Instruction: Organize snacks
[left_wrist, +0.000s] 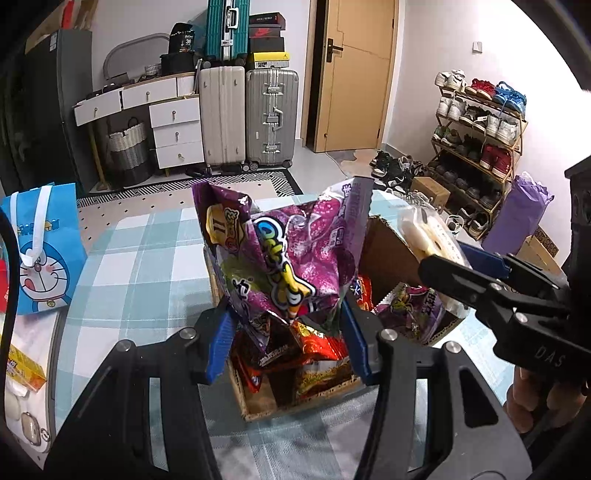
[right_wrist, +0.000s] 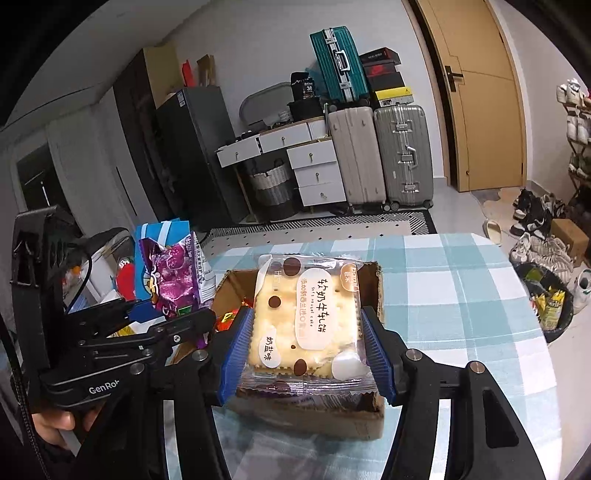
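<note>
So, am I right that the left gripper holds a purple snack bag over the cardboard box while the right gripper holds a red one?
Not quite: the right gripper holds a clear packet of pale crackers, not a red bag, as the right wrist view shows. The left gripper does hold the purple snack bag over the cardboard box.

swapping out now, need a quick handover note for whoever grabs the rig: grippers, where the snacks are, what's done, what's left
Left gripper: shut on a purple snack bag, held above the cardboard box.
Right gripper: shut on a clear-wrapped nougat cracker pack, also over the box.
Box sits on the checked tablecloth.
Done: several red and purple snack packets already lie in the box.
Left: set both held packs into the box. A yellow packet lies at the table's left edge, maybe still to sort.
</note>
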